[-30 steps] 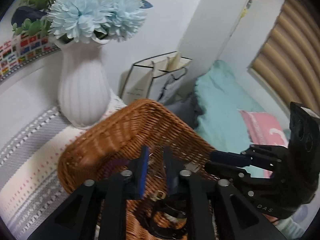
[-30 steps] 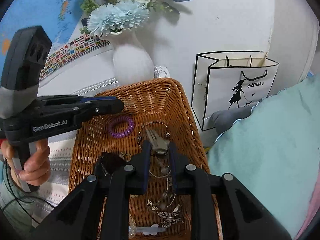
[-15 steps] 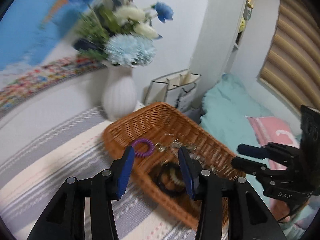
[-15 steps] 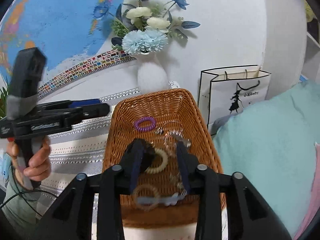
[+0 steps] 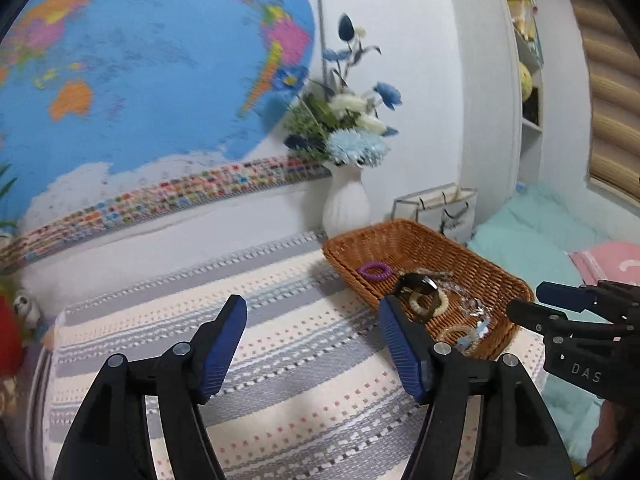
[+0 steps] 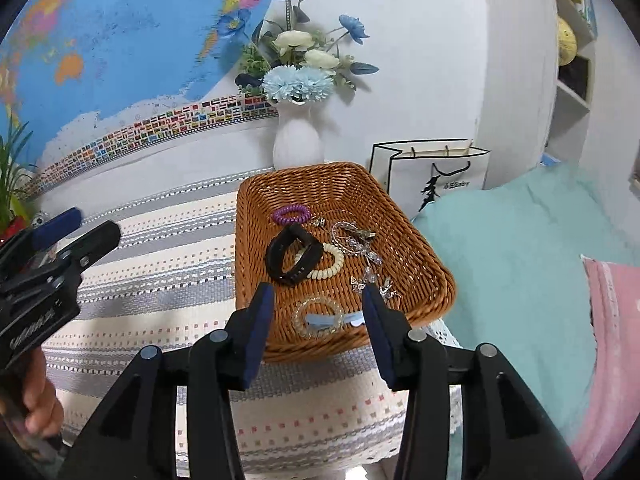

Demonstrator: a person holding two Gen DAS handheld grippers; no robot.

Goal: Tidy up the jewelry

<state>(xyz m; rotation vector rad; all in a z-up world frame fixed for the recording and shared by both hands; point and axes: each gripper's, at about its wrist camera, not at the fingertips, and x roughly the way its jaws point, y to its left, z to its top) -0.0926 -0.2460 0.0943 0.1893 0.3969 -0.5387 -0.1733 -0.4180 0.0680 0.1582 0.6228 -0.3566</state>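
A brown wicker basket (image 6: 416, 240) (image 5: 472, 260) sits on the striped tablecloth at the table's right end. In it lie a purple coil hair tie (image 6: 291, 213) (image 5: 373, 270), a black wristband (image 6: 294, 253) (image 5: 416, 286), a cream bead bracelet (image 6: 326, 266), a clear bead bracelet (image 6: 316, 316), silver chains and butterfly clips (image 6: 370, 276). My right gripper (image 6: 318, 316) is open and empty, held above the basket's near rim. My left gripper (image 5: 314, 334) is open and empty over the cloth, left of the basket.
A white vase of blue and white flowers (image 6: 298, 148) (image 5: 346, 204) stands behind the basket. A white paper bag (image 6: 436, 178) stands to its right. A world map covers the wall. A teal bed (image 6: 520, 260) lies right of the table.
Both grippers have pulled back and up out of the basket and opened wide. The left one has swung left over the cloth. The jewelry stays in the basket.
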